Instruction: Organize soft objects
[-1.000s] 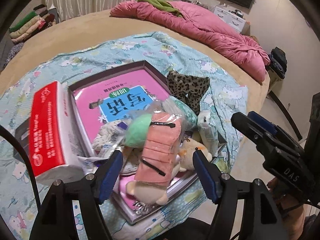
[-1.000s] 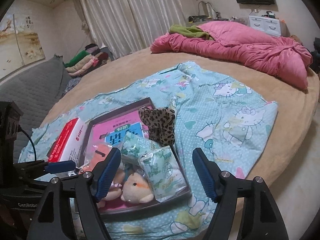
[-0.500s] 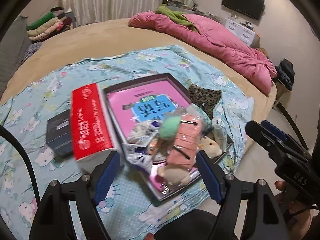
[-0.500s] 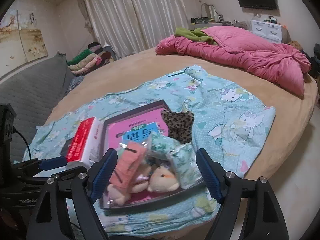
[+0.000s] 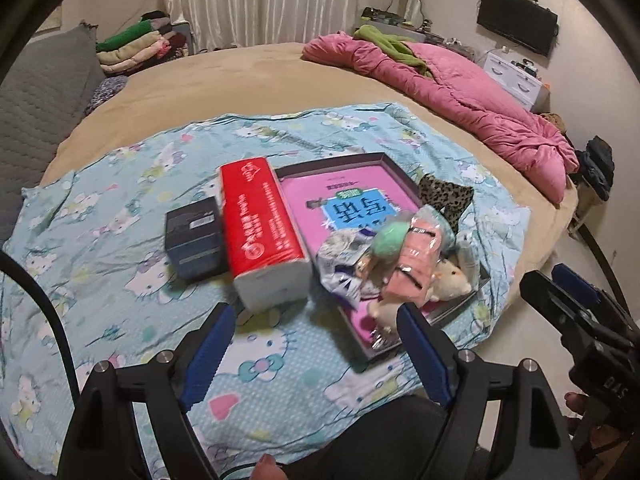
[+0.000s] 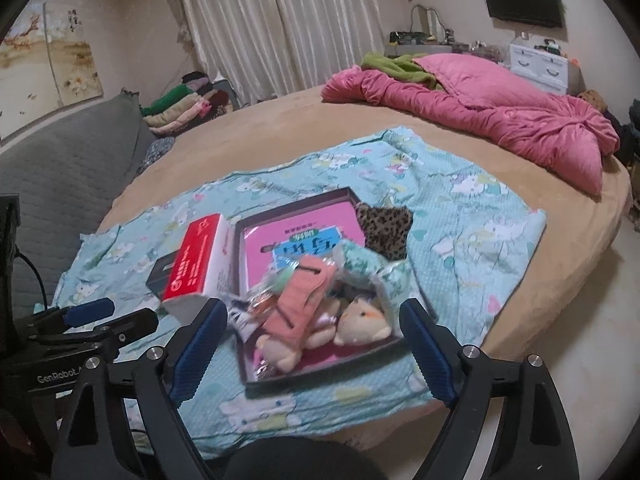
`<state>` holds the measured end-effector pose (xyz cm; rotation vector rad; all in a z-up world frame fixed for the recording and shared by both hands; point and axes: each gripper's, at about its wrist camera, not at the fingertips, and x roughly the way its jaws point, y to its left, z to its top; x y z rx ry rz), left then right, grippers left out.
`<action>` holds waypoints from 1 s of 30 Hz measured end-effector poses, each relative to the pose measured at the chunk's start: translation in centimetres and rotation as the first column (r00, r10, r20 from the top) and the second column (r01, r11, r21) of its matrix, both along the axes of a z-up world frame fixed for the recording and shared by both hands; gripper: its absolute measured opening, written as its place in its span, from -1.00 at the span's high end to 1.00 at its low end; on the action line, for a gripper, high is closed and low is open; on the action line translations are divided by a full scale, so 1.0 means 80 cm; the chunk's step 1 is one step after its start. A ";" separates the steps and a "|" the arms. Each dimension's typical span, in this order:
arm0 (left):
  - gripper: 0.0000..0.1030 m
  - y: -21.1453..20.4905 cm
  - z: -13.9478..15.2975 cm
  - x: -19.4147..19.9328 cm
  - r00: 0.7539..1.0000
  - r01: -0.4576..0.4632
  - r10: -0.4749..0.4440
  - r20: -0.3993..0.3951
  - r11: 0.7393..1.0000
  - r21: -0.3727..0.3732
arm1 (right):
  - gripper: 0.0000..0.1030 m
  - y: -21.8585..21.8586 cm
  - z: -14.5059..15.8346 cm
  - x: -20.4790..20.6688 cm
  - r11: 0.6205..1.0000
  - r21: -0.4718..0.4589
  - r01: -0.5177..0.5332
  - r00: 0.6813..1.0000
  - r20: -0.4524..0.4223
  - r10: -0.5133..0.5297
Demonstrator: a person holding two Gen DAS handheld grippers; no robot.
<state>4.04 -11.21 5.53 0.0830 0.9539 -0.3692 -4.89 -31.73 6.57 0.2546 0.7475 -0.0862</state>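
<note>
A dark shallow box with a pink book inside lies on a Hello Kitty cloth. Piled at its near end are a salmon pouch, a green puff, cream plush toys, patterned packets and a crinkly bag. A leopard-print cloth lies at the box's right side. My left gripper is open and empty, short of the pile. My right gripper is open and empty, just before the box.
A red and white tissue pack and a dark small box lie left of the box. A pink quilt is at the bed's far right. Folded clothes lie far left. The bed edge drops to floor on the right.
Both grippers have pulled back and up from the pile, so more of the bed shows. The left view has swung left, bringing the tissue pack to centre. Both stay open and empty.
</note>
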 end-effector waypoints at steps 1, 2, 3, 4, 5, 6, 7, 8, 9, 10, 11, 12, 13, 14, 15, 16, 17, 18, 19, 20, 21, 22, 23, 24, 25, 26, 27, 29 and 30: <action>-0.60 0.002 -0.001 -0.003 1.000 -0.002 0.002 -0.001 1.000 -0.001 | -0.75 0.002 0.000 -0.001 1.000 -0.006 0.000 1.000 -0.002 0.000; -0.60 0.006 -0.002 -0.006 1.000 -0.006 0.006 -0.003 1.000 -0.001 | -0.77 0.007 0.001 -0.005 1.000 -0.013 -0.001 1.000 -0.002 0.001; -0.60 0.009 -0.004 -0.011 1.000 -0.011 0.011 -0.005 1.000 0.001 | -0.82 0.010 0.001 -0.007 1.000 -0.011 -0.002 1.000 -0.003 0.002; -0.60 0.010 -0.006 -0.014 1.000 -0.014 0.014 -0.005 1.000 0.004 | -0.86 0.013 0.000 -0.009 1.000 -0.010 -0.001 1.000 -0.005 0.001; -0.61 0.013 -0.008 -0.019 1.000 -0.017 0.017 -0.004 1.000 0.006 | -0.88 0.017 0.000 -0.012 1.000 -0.012 0.001 1.000 -0.002 -0.001; -0.61 0.013 -0.009 -0.023 1.000 -0.020 0.020 -0.002 1.000 0.007 | -0.94 0.019 -0.001 -0.014 1.000 -0.018 0.004 1.000 -0.002 -0.004; -0.61 0.014 -0.011 -0.027 1.000 -0.026 0.026 0.001 1.000 0.009 | -0.97 0.021 -0.001 -0.016 1.000 -0.024 0.007 1.000 -0.002 -0.007; -0.61 0.017 -0.013 -0.030 0.999 -0.032 0.032 0.001 0.999 0.009 | -0.97 0.024 -0.001 -0.021 0.999 -0.035 0.015 1.000 0.005 -0.015; -0.61 0.019 -0.015 -0.034 0.999 -0.039 0.039 0.001 0.999 0.006 | -0.97 0.026 -0.002 -0.025 0.999 -0.037 0.019 1.000 0.008 -0.019; -0.61 0.021 -0.017 -0.037 0.999 -0.043 0.043 -0.001 0.999 0.003 | -0.97 0.029 -0.003 -0.028 0.999 -0.039 0.017 1.000 0.011 -0.017; -0.61 0.023 -0.018 -0.040 0.999 -0.048 0.048 -0.001 0.999 0.001 | -0.97 0.030 -0.004 -0.030 0.999 -0.044 0.015 1.000 0.014 -0.015; -0.61 0.026 -0.020 -0.043 0.999 -0.053 0.053 0.002 0.999 0.001 | -0.97 0.031 -0.005 -0.032 0.998 -0.054 0.016 1.000 0.014 -0.015; -0.61 0.028 -0.022 -0.045 0.998 -0.059 0.059 0.003 0.998 0.001 | -0.97 0.032 -0.006 -0.034 0.998 -0.059 0.014 1.000 0.013 -0.013; -0.61 0.030 -0.024 -0.047 0.998 -0.063 0.063 0.001 0.998 0.003 | -0.97 0.032 -0.009 -0.035 0.998 -0.057 0.010 1.000 0.010 -0.009; -0.61 0.031 -0.026 -0.049 0.998 -0.067 0.067 -0.001 0.998 0.006 | -0.97 0.031 -0.012 -0.036 0.998 -0.054 0.011 1.000 0.000 -0.011; -0.61 0.032 -0.029 -0.051 0.998 -0.069 0.070 -0.004 0.998 0.010 | -0.97 0.030 -0.014 -0.036 0.999 -0.050 0.015 1.000 -0.009 -0.015; -0.61 0.033 -0.032 -0.053 0.997 -0.071 0.071 -0.007 0.997 0.014 | -0.97 0.030 -0.017 -0.039 0.999 -0.042 0.017 1.000 -0.013 -0.017; -0.61 0.034 -0.034 -0.054 0.997 -0.071 0.072 -0.010 0.997 0.016 | -0.97 0.031 -0.019 -0.040 0.999 -0.040 0.013 1.000 -0.017 -0.014; -0.61 0.034 -0.036 -0.056 0.997 -0.070 0.070 -0.013 0.997 0.016 | -0.97 0.032 -0.022 -0.042 0.999 -0.044 0.008 1.000 -0.021 -0.009; -0.61 0.035 -0.038 -0.057 0.997 -0.070 0.071 -0.013 0.997 0.015 | -0.97 0.034 -0.024 -0.044 0.999 -0.054 0.005 1.000 -0.022 -0.007; -0.61 0.036 -0.039 -0.058 0.997 -0.073 0.073 -0.013 0.997 0.016 | -0.97 0.037 -0.026 -0.044 0.998 -0.059 0.003 1.000 -0.027 -0.004; -0.61 0.036 -0.040 -0.059 0.997 -0.074 0.074 -0.014 0.997 0.018 | -0.97 0.039 -0.027 -0.045 0.998 -0.060 0.002 1.000 -0.028 -0.004; -0.61 0.036 -0.041 -0.060 0.997 -0.076 0.076 -0.012 0.997 0.019 | -0.97 0.040 -0.028 -0.047 0.998 -0.058 0.003 1.000 -0.025 -0.005; -0.61 0.036 -0.042 -0.060 0.997 -0.075 0.076 -0.011 0.997 0.019 | -0.97 0.041 -0.028 -0.048 0.998 -0.060 0.009 1.000 -0.020 -0.010; -0.61 0.036 -0.043 -0.061 0.997 -0.073 0.073 -0.010 0.997 0.020 | -0.97 0.043 -0.027 -0.050 0.998 -0.068 0.017 1.000 -0.011 -0.017; -0.61 0.036 -0.043 -0.062 0.997 -0.073 0.073 -0.008 0.997 0.020 | -0.97 0.044 -0.025 -0.053 0.997 -0.073 0.019 1.000 0.001 -0.019; -0.61 0.035 -0.043 -0.061 0.997 -0.075 0.076 -0.010 0.997 0.021 | -0.97 0.046 -0.024 -0.054 0.997 -0.074 0.016 1.000 0.008 -0.015; -0.61 0.034 -0.046 -0.061 0.997 -0.076 0.076 -0.014 0.997 0.023 | -0.97 0.049 -0.024 -0.056 0.997 -0.081 0.011 1.000 0.017 -0.010; -0.61 0.033 -0.047 -0.061 0.997 -0.077 0.077 -0.016 0.997 0.027 | -0.97 0.050 -0.024 -0.057 0.996 -0.084 0.010 1.000 0.019 -0.009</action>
